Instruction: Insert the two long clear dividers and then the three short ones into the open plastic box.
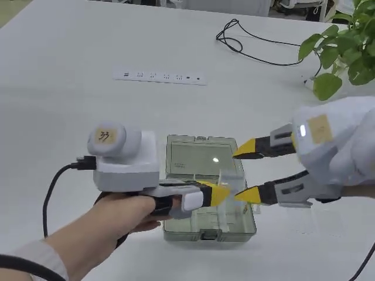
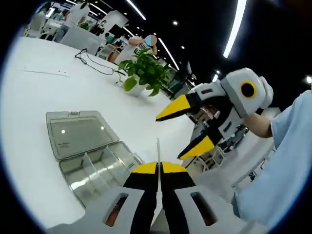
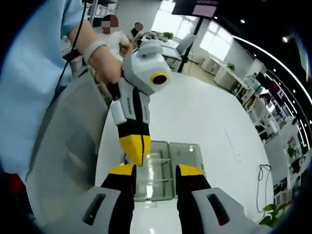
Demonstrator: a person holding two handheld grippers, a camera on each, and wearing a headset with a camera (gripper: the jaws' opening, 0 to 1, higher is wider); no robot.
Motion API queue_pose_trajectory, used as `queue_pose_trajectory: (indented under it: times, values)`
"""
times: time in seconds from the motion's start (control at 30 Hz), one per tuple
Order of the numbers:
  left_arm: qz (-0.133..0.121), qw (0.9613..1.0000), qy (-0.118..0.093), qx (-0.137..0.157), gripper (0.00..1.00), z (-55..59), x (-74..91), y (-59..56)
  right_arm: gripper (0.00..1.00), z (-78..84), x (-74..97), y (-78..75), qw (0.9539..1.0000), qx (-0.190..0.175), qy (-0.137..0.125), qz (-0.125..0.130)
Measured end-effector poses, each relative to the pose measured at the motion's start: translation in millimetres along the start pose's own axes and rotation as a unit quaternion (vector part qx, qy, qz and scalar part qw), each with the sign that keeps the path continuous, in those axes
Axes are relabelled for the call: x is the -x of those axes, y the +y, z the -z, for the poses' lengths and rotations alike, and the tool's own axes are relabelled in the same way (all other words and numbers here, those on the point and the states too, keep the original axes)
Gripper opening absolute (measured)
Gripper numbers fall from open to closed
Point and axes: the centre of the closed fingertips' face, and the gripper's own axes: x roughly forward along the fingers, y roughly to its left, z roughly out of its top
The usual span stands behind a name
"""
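The open clear plastic box [image 1: 176, 225] lies on the white table, its lid [image 1: 199, 155] flat behind it. Inside the box [image 2: 80, 168] long clear dividers stand lengthwise. My left gripper [image 1: 224, 194] hovers over the box's right half, shut on a thin clear divider [image 1: 225, 178] that stands upright from its tips. This divider's edge [image 2: 157, 148] rises between the closed yellow jaws of the left gripper [image 2: 158, 168]. My right gripper [image 1: 237, 175] is open just right of the divider, one jaw above and one below it, with nothing between them. The open right gripper [image 3: 155, 173] faces the left gripper [image 3: 138, 157].
A white power strip [image 1: 159, 76] lies at the back of the table. A black cable [image 1: 252, 44] loops at the far right, beside a green plant [image 1: 345, 52]. The left gripper's black cord [image 1: 53, 187] trails off to the left.
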Motion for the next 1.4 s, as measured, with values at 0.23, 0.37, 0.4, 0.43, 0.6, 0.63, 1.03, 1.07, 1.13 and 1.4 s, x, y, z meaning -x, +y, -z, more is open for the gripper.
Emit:
queue_pose_trajectory:
  times: [0.23, 0.37, 0.4, 0.43, 0.6, 0.63, 1.03, 1.07, 1.13, 1.4]
  values:
    - [0.033, 0.9962, 0.021, -0.078, 0.00, 3.4, 3.9, -12.6, 0.26, -5.4, 9.8, 4.2, 0.9957, -0.060, -0.008, -0.070]
    - [0.047, 0.9917, 0.033, -0.115, 0.00, 6.7, 5.0, -20.5, 0.25, -6.8, 9.8, 10.7, 0.9943, -0.053, 0.003, -0.092]
    - [0.051, 0.9894, 0.039, -0.130, 0.00, 8.3, 5.4, -21.6, 0.24, -5.9, 9.9, 18.2, 0.9922, -0.049, 0.011, -0.114]
    - [0.057, 0.9863, 0.045, -0.148, 0.00, 10.3, 5.8, -23.6, 0.24, -3.8, 9.6, 21.8, 0.9902, -0.052, 0.014, -0.129]
    - [0.072, 0.9821, 0.032, -0.171, 0.00, 7.1, 7.9, -33.2, 0.14, -0.4, 4.8, 34.8, 0.9851, -0.053, 0.031, -0.161]
    - [0.076, 0.9822, 0.032, -0.169, 0.00, 7.5, 8.0, -35.1, 0.13, 1.0, 3.8, 35.4, 0.9845, -0.057, 0.034, -0.162]
    - [0.087, 0.9767, 0.038, -0.192, 0.00, 11.0, 11.3, -37.4, 0.04, -3.9, 4.8, 49.5, 0.9763, -0.047, 0.051, -0.205]
    - [0.090, 0.9763, 0.039, -0.193, 0.00, 11.6, 11.5, -38.2, 0.03, -4.3, 5.1, 52.0, 0.9747, -0.047, 0.054, -0.211]
    - [0.094, 0.9750, 0.043, -0.197, 0.00, 13.6, 11.6, -39.5, 0.03, -5.0, 4.6, 55.6, 0.9725, -0.046, 0.062, -0.220]
    - [0.082, 0.9770, 0.044, -0.192, 0.00, 16.2, 12.8, -35.6, 0.02, -5.6, -0.2, 56.8, 0.9702, -0.043, 0.082, -0.224]
